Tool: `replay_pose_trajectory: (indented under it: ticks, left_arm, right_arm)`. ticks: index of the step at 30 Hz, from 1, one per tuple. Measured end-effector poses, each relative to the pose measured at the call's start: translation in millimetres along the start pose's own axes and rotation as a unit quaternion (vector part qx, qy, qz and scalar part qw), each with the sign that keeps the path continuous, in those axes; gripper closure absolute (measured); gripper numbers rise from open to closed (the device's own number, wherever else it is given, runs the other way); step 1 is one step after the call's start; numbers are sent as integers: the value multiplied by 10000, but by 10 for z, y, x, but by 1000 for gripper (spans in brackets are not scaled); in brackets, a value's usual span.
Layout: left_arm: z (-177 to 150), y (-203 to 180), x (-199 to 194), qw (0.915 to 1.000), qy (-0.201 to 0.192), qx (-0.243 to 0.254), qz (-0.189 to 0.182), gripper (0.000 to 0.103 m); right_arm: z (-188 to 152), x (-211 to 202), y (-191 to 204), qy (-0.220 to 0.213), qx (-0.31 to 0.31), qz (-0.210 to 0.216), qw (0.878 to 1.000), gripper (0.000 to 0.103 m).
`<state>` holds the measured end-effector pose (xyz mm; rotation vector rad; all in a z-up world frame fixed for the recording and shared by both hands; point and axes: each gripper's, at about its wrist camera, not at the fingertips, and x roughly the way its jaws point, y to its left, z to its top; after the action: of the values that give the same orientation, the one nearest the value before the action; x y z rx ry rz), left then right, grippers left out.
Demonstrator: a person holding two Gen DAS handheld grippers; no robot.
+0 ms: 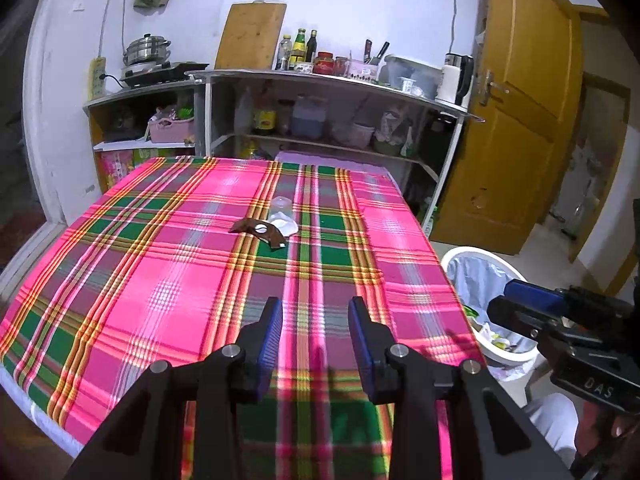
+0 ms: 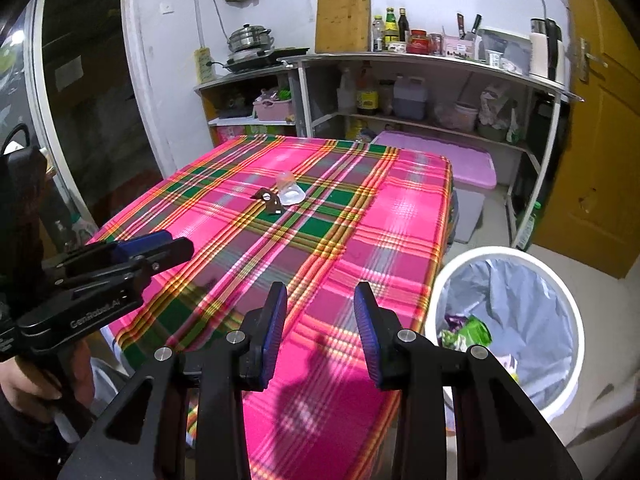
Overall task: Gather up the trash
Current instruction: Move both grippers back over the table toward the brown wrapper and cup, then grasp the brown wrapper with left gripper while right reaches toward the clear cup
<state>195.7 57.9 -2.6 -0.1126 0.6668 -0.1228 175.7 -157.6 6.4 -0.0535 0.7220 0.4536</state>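
Both open jaws well short of wrapper [image 1: 259,232] and cup [image 1: 282,211].

Both views are brightly lit from overhead, with pale glare patches on the plaid cloth [image 1: 200,248] and soft claw shadows near the bottom. Fisheye distortion bends the shelf [image 2: 440,64] and door [image 1: 516,120], corners vignette black, and edges blur slightly.

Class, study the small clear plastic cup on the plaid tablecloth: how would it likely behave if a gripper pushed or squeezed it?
The small clear plastic cup looks thin-walled and empty, so it is probably very light and would slide or topple at a nudge. Its round body suggests it may roll once tipped. Thin plastic likely flexes or crumples under a firm squeeze. It sits close beside the brown wrapper, so a push may shift both.
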Motion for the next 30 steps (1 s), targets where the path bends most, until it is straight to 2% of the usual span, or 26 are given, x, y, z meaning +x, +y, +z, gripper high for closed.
replay_pose_trajectory:
  ticks: [7, 11, 15, 25, 30]
  left_arm:
    - [170, 206, 377, 9998, 138, -110, 101, 66]
    - [269, 340, 629, 9995, 231, -198, 98, 64]
    - [370, 478, 923, 9986, 388, -353, 103, 63]
    - [651, 715, 1559, 9930, 670, -970, -46, 63]
    - [713, 872, 1826, 9869, 752, -1425, 68, 63]
  right_arm:
    - [193, 332, 2, 143, -145, 103, 9997, 67]
    - [312, 542, -15, 221, -221, 180, 9993, 55]
    - [393, 708, -34, 287, -284, 218, 9989, 55]
    - [509, 1008, -99, 353, -278, 273, 9986, 55]
    - [526, 1077, -123, 365, -257, 284, 9986, 55]
